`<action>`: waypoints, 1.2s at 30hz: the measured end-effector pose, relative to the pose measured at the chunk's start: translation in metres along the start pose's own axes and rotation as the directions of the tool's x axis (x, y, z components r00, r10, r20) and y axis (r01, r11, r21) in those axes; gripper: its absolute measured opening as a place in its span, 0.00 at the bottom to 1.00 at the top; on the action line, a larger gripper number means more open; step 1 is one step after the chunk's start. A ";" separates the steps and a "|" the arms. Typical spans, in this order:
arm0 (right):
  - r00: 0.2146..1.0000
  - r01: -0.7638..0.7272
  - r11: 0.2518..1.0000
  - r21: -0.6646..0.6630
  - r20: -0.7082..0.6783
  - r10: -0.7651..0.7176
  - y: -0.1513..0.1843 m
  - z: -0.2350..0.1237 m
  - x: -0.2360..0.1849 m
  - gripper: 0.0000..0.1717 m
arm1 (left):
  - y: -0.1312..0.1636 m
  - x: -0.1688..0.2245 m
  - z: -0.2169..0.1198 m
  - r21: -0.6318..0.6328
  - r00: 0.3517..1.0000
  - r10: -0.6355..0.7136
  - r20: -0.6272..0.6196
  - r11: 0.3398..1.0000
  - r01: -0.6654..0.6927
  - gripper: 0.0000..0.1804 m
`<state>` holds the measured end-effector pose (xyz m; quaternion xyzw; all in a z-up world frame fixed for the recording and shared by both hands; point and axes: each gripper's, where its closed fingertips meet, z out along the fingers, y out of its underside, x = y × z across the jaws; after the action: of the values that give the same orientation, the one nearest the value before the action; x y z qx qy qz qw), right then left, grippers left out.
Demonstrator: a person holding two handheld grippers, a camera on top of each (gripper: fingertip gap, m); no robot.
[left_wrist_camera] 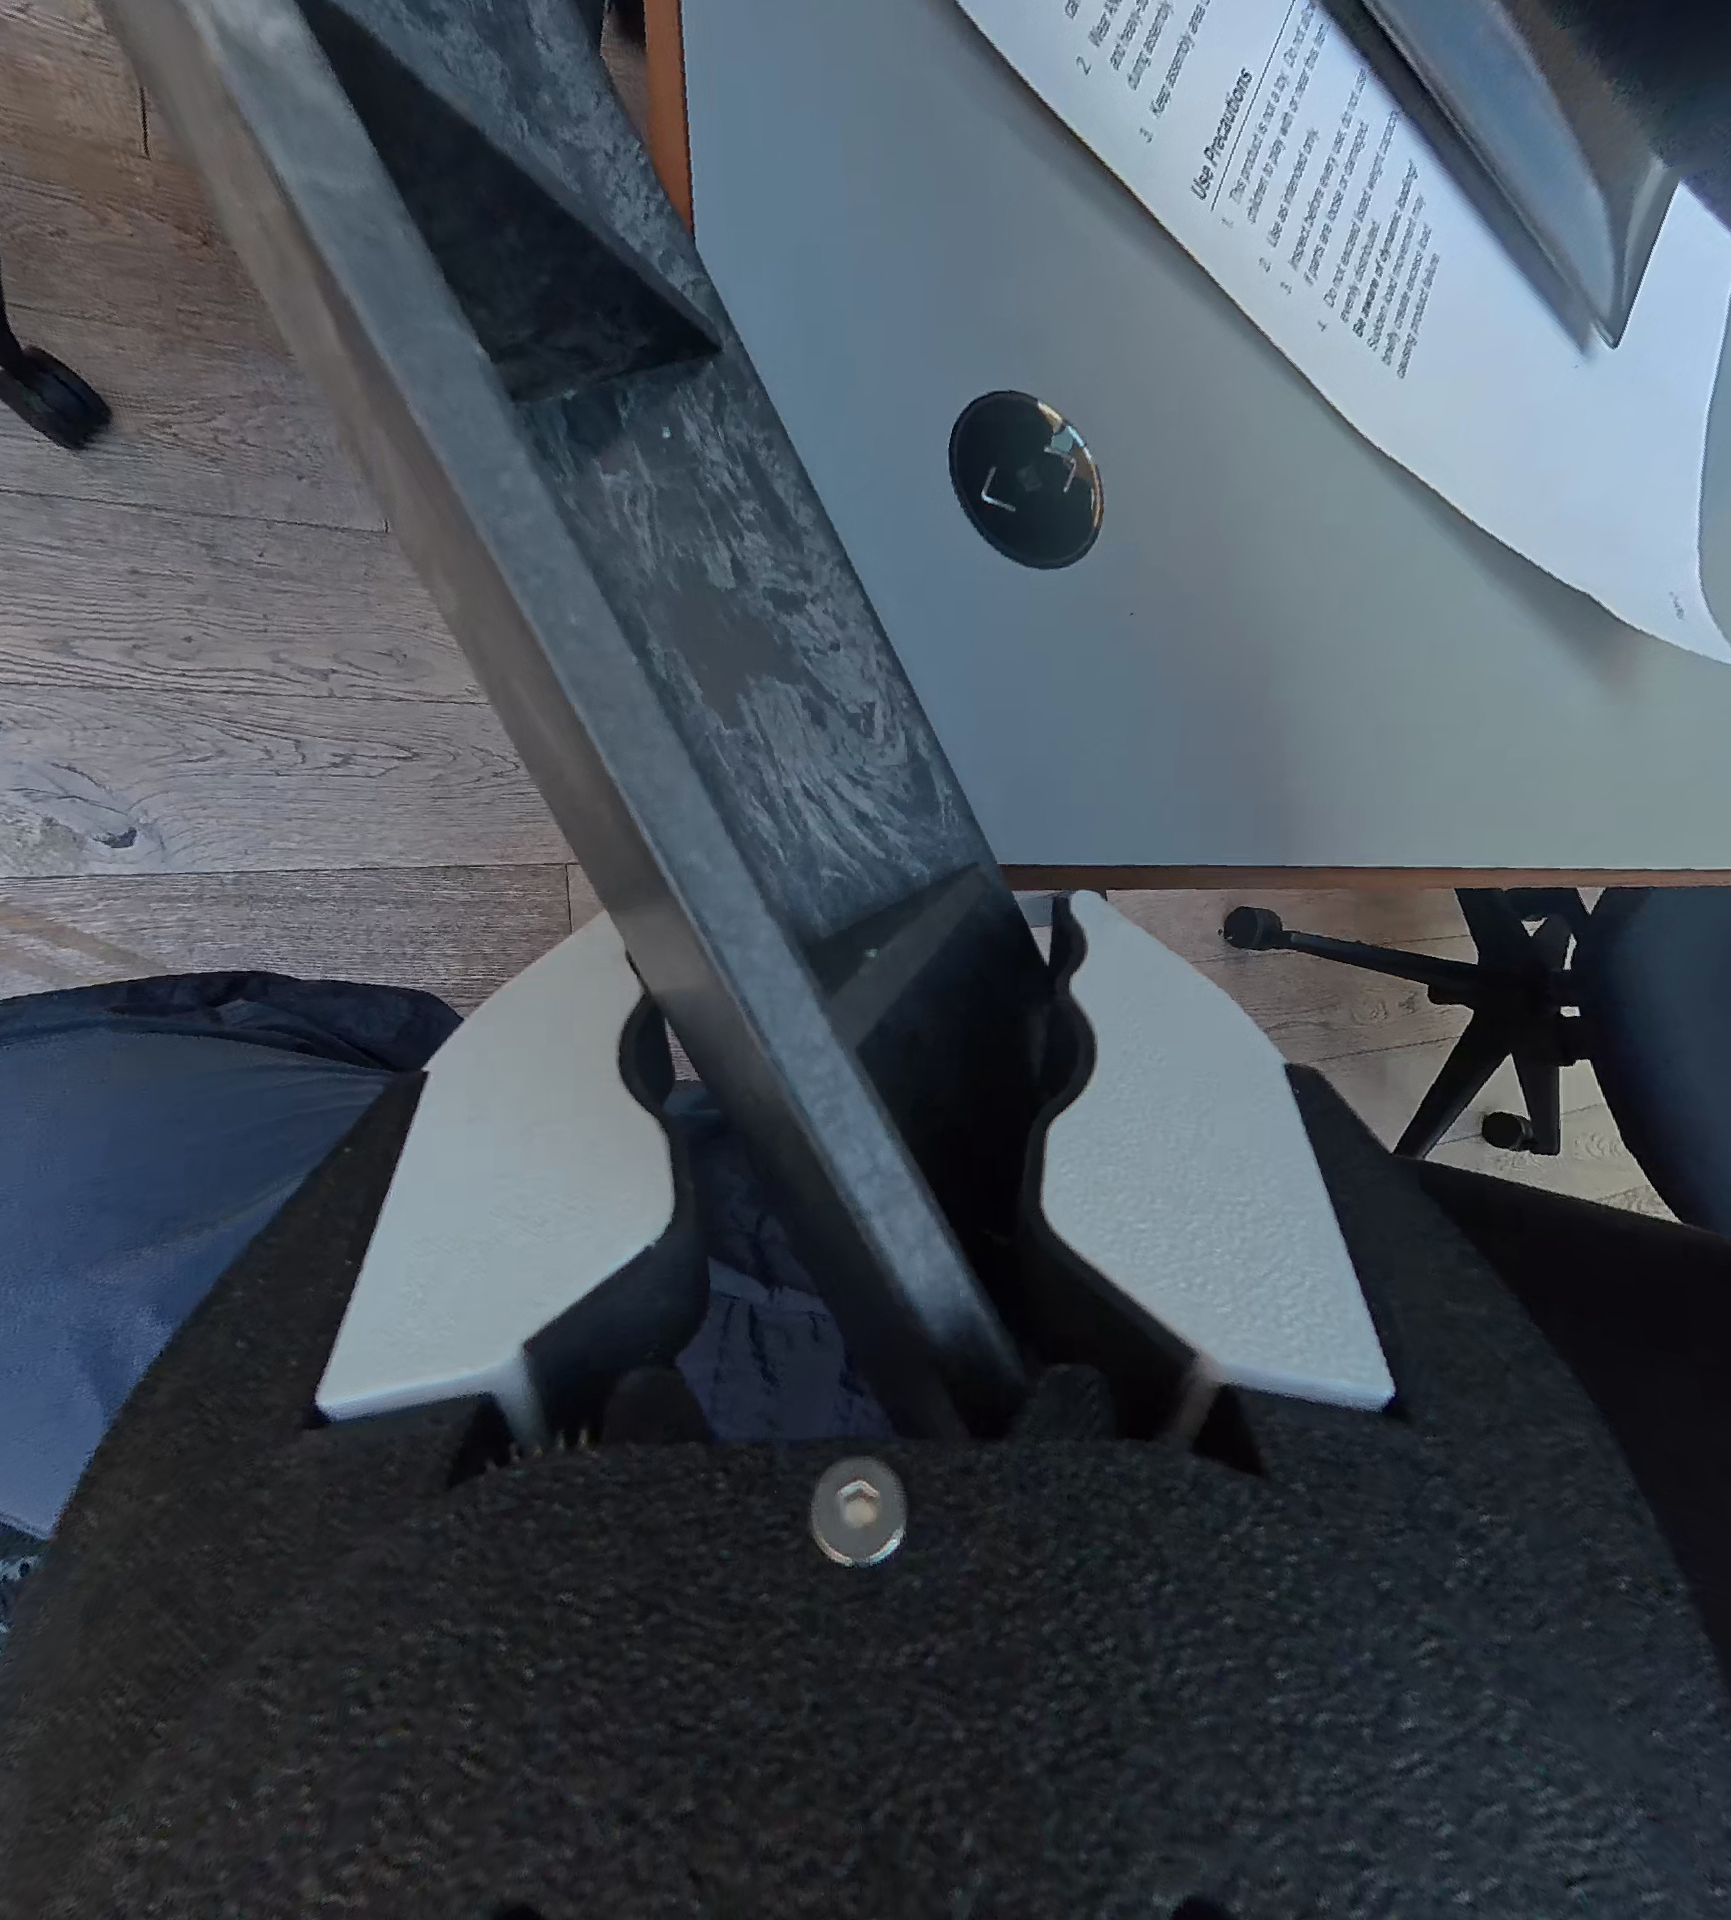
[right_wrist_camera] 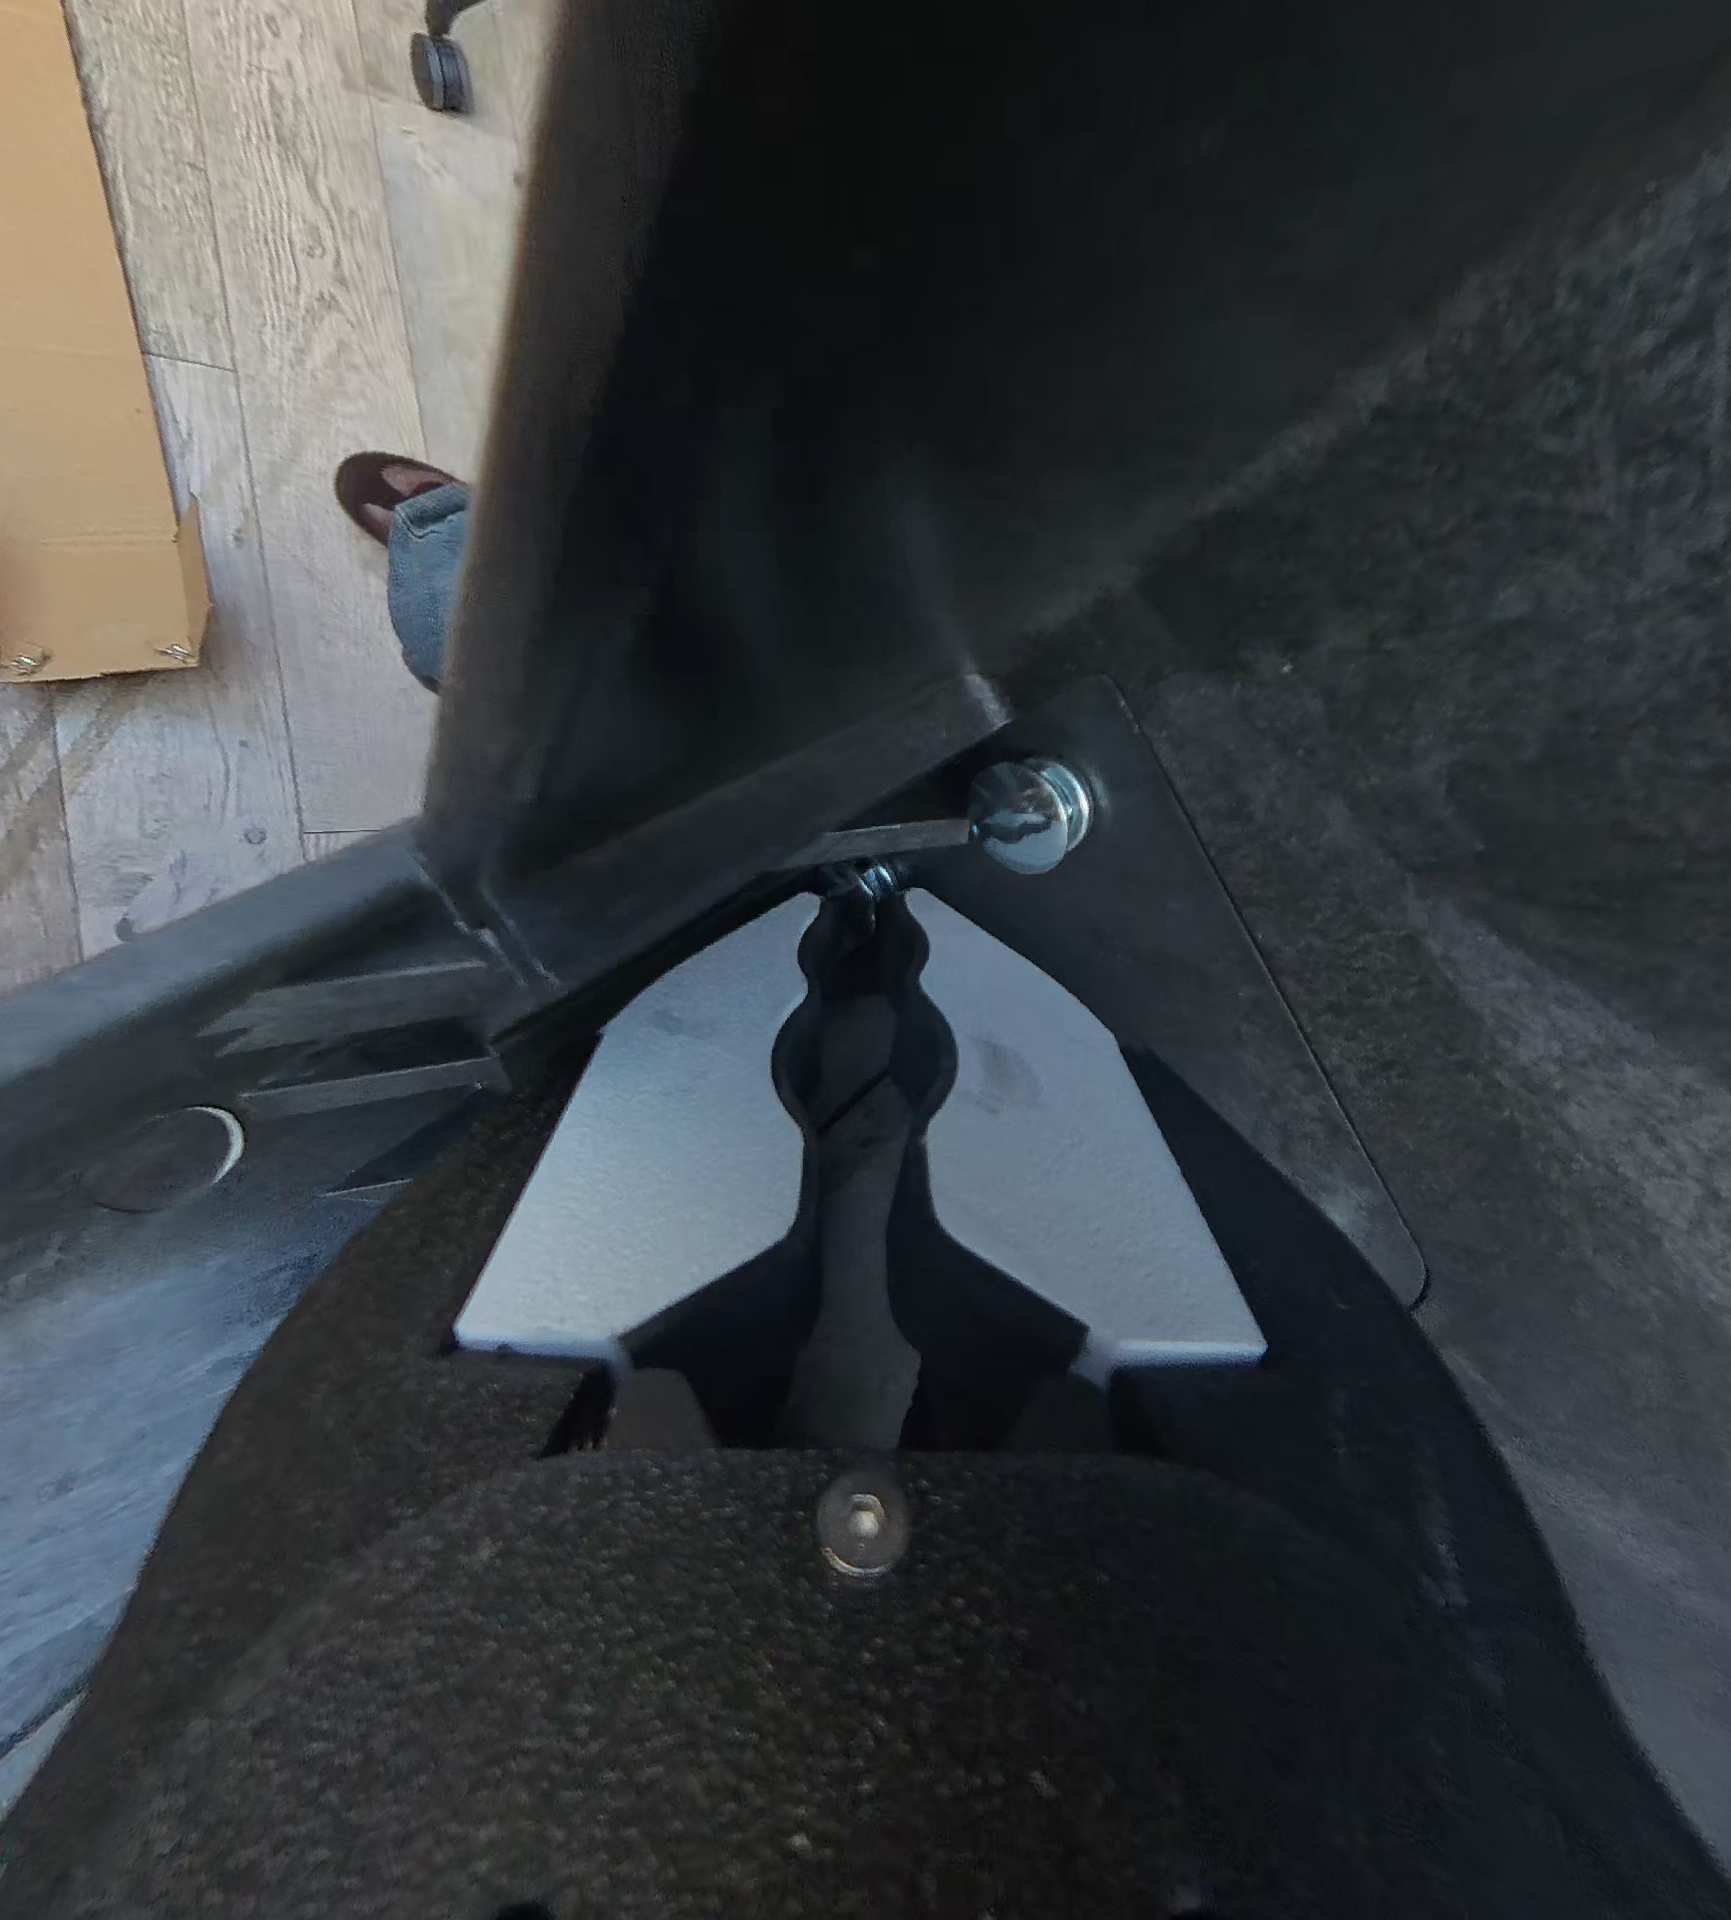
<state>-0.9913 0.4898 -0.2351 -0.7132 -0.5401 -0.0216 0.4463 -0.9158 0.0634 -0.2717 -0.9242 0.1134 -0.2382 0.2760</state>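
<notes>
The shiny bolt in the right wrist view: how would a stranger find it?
Find the black triangular metal plate against the dark fabric. The shiny bolt sits near its upper corner, beyond the right gripper. It is the only large domed, mirror-bright head there.

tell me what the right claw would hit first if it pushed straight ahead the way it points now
Most likely the small screw right at the right claw's tips, and just behind it the black metal bracket carrying a shiny bolt. Depth is hard to judge, but they look very close.

Black pebbled tongs (left_wrist_camera: 845,956) bodies, white finger plates (left_wrist_camera: 518,1174), silver hex screw (left_wrist_camera: 858,1509).
</notes>
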 end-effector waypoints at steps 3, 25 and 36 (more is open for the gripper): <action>0.998 -0.010 1.000 0.008 -0.056 0.010 0.000 -0.003 0.002 0.03 | 0.000 0.001 -0.001 0.005 1.000 0.000 -0.012 1.000 0.000 0.40; 0.970 -0.194 0.950 0.244 -0.097 0.223 0.016 -0.115 -0.006 0.03 | -0.016 0.007 -0.017 0.149 0.995 0.000 -0.099 0.989 0.015 0.51; 0.950 -0.282 0.881 0.380 -0.017 0.312 0.019 -0.163 -0.036 0.04 | -0.050 -0.002 -0.069 0.486 0.998 -0.048 -0.050 0.871 0.066 0.49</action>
<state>-0.9178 0.3553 -0.1671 -0.6883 -0.4007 0.1224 0.5922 -0.9480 0.0740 -0.1938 -0.8233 0.0274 -0.2839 0.4907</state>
